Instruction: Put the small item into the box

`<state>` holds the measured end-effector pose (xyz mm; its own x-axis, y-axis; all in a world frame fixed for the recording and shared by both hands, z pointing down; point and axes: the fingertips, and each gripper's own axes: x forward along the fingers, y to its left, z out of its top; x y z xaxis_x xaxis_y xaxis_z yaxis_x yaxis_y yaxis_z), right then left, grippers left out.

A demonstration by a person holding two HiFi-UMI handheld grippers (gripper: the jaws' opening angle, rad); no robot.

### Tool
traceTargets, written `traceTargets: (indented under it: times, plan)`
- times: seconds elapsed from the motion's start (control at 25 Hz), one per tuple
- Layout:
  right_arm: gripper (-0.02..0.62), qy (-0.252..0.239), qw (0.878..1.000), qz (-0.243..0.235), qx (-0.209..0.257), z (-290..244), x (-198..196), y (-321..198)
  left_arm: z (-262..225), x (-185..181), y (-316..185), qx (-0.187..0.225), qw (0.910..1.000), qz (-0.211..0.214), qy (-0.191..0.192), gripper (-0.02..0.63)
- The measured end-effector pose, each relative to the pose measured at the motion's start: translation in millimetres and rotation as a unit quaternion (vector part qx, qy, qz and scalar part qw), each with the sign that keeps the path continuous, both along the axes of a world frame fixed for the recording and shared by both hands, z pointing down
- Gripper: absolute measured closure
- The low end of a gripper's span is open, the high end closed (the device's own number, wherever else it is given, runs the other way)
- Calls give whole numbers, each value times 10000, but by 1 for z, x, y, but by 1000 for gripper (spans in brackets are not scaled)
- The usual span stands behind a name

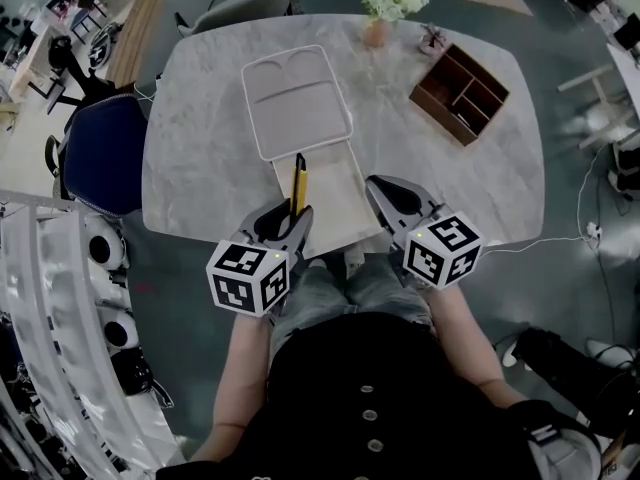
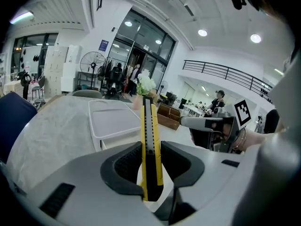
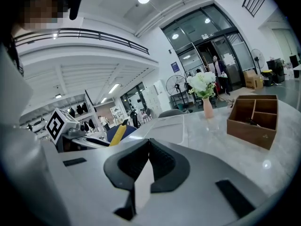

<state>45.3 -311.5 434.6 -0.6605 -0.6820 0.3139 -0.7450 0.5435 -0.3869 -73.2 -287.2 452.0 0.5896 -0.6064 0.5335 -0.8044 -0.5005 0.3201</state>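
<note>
No readable brand or text is seen on anything. The only print is the black-and-white square markers on each gripper's cube.

The left gripper (image 1: pixel 290 218) (image 2: pixel 150 147) is clamped partway closed on a yellow-and-black utility knife (image 1: pixel 298 180) (image 2: pixel 149 126). The knife's rear end is pinched between the ribbed pads.

The knife's long axis is lined up with the jaws. Its front end is pointed away from the person, toward the box lid (image 1: pixel 295 98) and the far side of the table (image 1: pixel 200 168).

In the head view the knife is seen over the left part of the open box (image 1: pixel 335 193). Contact with the box can't be judged.

The lid is laid open flat beyond the box. The box is placed at the table's near edge, between the two grippers.

The right gripper (image 1: pixel 385 190) (image 3: pixel 149 145) is closed tip to tip, with nothing held. It is positioned just right of the box.

A wooden organizer (image 1: pixel 460 93) and a vase of flowers (image 1: pixel 380 28) are seen toward the far right of the table, well apart from the box.
</note>
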Motion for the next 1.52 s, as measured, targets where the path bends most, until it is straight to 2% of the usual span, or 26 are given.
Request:
traceTargets:
  times: [0.36, 0.72, 0.96, 1.08, 1.28, 1.52]
  plan:
    - [592, -51, 9999, -8, -100, 8, 11, -14, 10, 11, -11, -75, 9990, 157, -421, 468]
    - [592, -42, 9998, 5, -193, 15, 19, -22, 21, 20, -25, -185, 9948, 500, -873, 468]
    - [592, -72, 9995, 63, -304, 24, 27, -25, 27, 34, -36, -404, 9956, 415, -731, 468]
    - [592, -98, 9992, 123, -376, 31, 33, -28, 36, 44, -41, -558, 9944, 393, -809, 468]
    - [592, -146, 9987, 170, -463, 38, 40, -29, 59, 49, -41, -731, 9841, 658, -1478, 468]
    - [592, -150, 9978, 229, -595, 47, 46, -27, 77, 44, -39, -652, 9605, 1198, -2424, 468]
